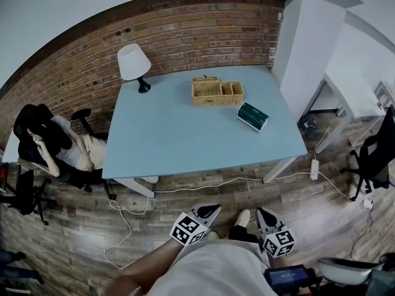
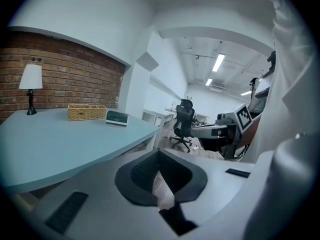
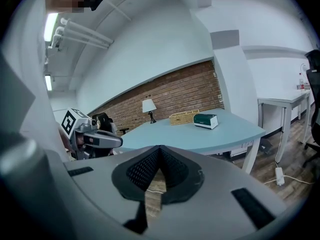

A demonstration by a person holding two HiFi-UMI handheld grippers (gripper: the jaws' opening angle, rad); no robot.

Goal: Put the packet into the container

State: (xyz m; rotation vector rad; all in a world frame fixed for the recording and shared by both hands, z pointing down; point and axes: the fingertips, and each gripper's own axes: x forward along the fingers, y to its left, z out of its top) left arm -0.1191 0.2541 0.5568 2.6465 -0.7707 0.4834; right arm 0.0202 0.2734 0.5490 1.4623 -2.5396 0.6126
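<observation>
Head view, lower centre: I hold the left gripper (image 1: 210, 209) and right gripper (image 1: 266, 214) closed on nothing, short of the smooth blue table's (image 1: 166, 140) near edge. The boxy green packet (image 1: 253, 116) lies near the right edge, beside the woven container (image 1: 217, 92).

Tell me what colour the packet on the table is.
The packet is dark green with a white edge, clearest in the head view.

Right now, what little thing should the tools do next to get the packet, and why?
Probably step closer and reach the right tool toward the green packet. It and the left tool are shut and empty, well short of the table, and the packet lies on the table's right side, beside the wicker basket, not in it.
</observation>
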